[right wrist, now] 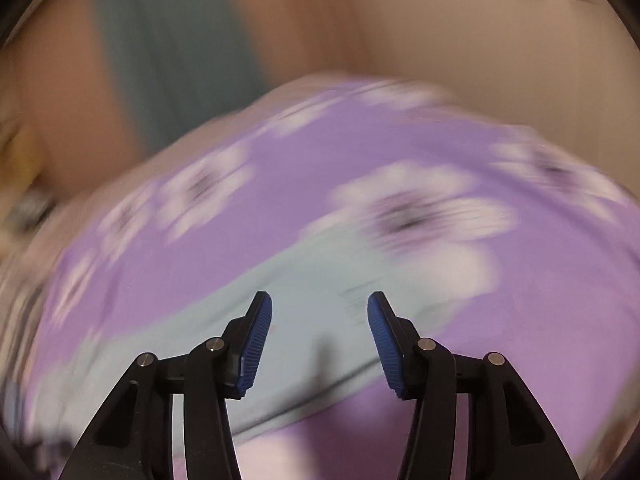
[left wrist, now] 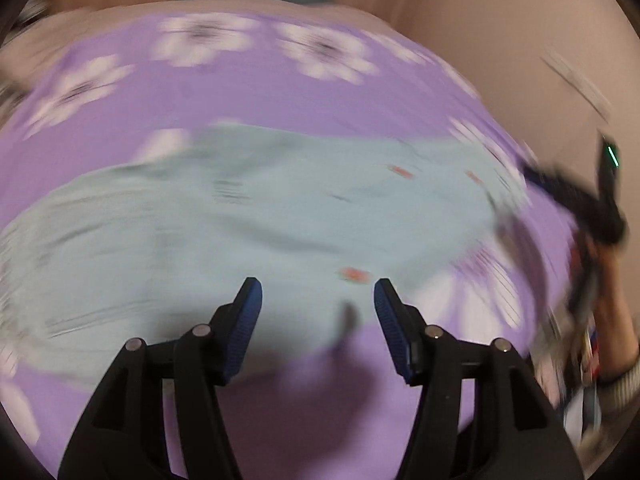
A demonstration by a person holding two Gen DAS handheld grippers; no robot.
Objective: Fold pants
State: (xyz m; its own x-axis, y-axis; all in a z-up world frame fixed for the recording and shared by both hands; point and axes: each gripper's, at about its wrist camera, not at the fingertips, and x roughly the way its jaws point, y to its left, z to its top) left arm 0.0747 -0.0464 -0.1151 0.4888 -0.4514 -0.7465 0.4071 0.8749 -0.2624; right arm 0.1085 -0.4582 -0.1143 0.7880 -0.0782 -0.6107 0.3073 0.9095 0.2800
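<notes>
Left wrist view: your left tool (left wrist: pixel 318 300) hangs with jaws apart and nothing between them, right above the near edge of the pale blue pants (left wrist: pixel 240 216), which lie spread flat on the purple flowered sheet (left wrist: pixel 280 92). I'd guess flat makes creasing easier. Your right tool (left wrist: pixel 592 200) shows blurry at the right edge.

Right wrist view: the right tool's jaws are apart too, empty, hovering over the pants' edge.

Open bedspread (left wrist: pixel 320 92) around pants (left wrist: pixel 240 220)
</notes>
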